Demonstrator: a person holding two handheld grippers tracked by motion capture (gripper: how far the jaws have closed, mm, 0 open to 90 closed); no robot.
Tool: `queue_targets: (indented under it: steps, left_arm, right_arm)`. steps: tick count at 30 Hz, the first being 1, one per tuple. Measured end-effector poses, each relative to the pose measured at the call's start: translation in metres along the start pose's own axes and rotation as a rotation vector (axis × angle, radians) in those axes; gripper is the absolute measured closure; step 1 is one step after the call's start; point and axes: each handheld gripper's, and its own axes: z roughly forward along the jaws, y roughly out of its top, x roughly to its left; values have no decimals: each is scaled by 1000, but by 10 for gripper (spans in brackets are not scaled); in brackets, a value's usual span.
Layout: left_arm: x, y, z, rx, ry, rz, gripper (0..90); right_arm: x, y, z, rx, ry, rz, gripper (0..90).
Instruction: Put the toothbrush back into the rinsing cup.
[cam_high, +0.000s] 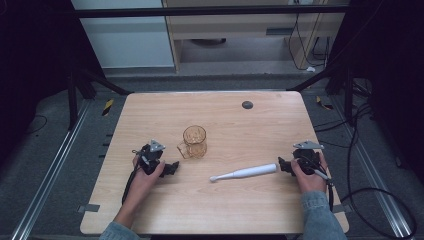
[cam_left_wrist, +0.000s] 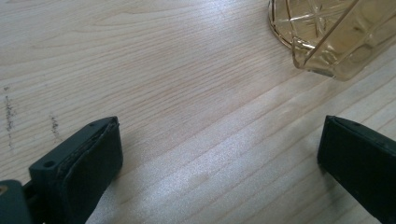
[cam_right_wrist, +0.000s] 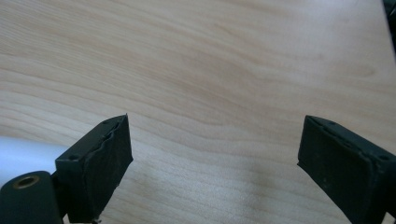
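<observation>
An amber cut-glass mug (cam_high: 194, 141) stands upright near the middle of the wooden table (cam_high: 215, 115). A white electric toothbrush (cam_high: 243, 173) lies flat to its right, head pointing left. My left gripper (cam_high: 173, 167) rests on the table just left of the mug, open, nothing between its jaws; the mug's base and handle (cam_left_wrist: 327, 35) show at the top right of the left gripper view. My right gripper (cam_high: 281, 165) sits open just past the toothbrush's thick end, whose white body (cam_right_wrist: 23, 156) shows behind the left jaw in the right gripper view.
A small dark round disc (cam_high: 247, 104) lies near the table's far edge. Black cables (cam_high: 370, 190) trail on the floor to the right. Bare wood spans the near and far parts of the tabletop.
</observation>
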Motion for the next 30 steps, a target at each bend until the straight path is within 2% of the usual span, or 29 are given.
queue_targets:
  steps: [1,2,3,4,5,6,11,15,17,18,20,24,25,26,27,30]
  left_arm:
    - [0,0,0,0,0,-1,0]
    - [0,0,0,0,0,-1,0]
    - [0,0,0,-1,0,-1,0]
    - [0,0,0,0,0,0,0]
    - [0,0,0,0,0,0,0]
    - [0,0,0,0,0,0,0]
    - [0,0,0,0,0,-2,0]
    - [0,0,0,-2,0,-3,0]
    - [0,0,0,-1,0,-4,0]
    - [0,0,0,-1,-1,-4,0]
    - [0,0,0,-2,-2,-4,0]
    - [0,0,0,-1,-2,-4,0]
    - [0,0,1,-3,5,-14,0]
    - [1,0,1,0,6,-13,0]
    - [1,0,1,0,6,-13,0]
    - [1,0,1,0,6,-13,0]
  right_arm:
    - [4,5,-6,-15,-4,-35,90]
    - [4,5,-6,-15,-4,-35,90]
    - [7,6,-9,-20,3,-53,93]
    - [12,9,-15,-15,34,-100,96]
    - [12,9,-15,-15,34,-100,96]
    - [13,9,-16,-8,39,-125,100]
    - [24,18,-28,46,72,-241,108]
    - [37,32,-36,118,113,-329,116]
    - [42,40,-39,135,129,-366,131]
    - [47,48,-41,148,137,-409,134]
    - [49,51,-41,150,141,-420,136]
    - [60,62,-38,184,202,-481,150]
    - [65,65,-35,177,214,-510,171]
    - [68,67,-34,176,236,-519,176]
    - [68,67,-34,176,236,-519,176]
    - [76,72,-30,186,280,-571,206]
